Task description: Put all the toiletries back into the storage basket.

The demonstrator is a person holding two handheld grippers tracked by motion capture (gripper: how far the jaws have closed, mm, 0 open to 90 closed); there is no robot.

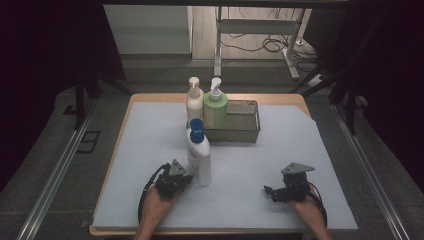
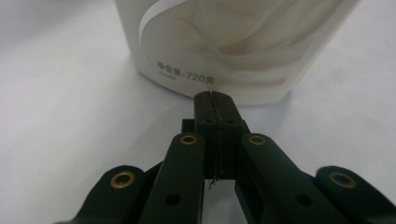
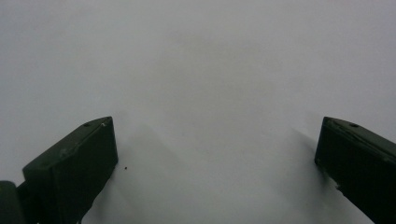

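Bottle (image 1: 199, 156) upright on tabletop (image 1: 125, 165), just ahead of your left gripper (image 2: 212, 95) | jaws pressed together, tips seemingly touching its base | right gripper (image 3: 215, 154) spread, idle | open wide before grasping.

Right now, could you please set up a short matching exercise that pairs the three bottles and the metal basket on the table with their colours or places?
Things:
1. blue-capped bottle
2. green pump bottle
3. cream pump bottle
4. wire basket

Descriptions:
A. farthest left at the table's far side
B. metal, behind the blue cap
C. white body, right beside the left tool
D. stands at the basket's left end

Pairs: 1-C, 2-D, 3-A, 4-B
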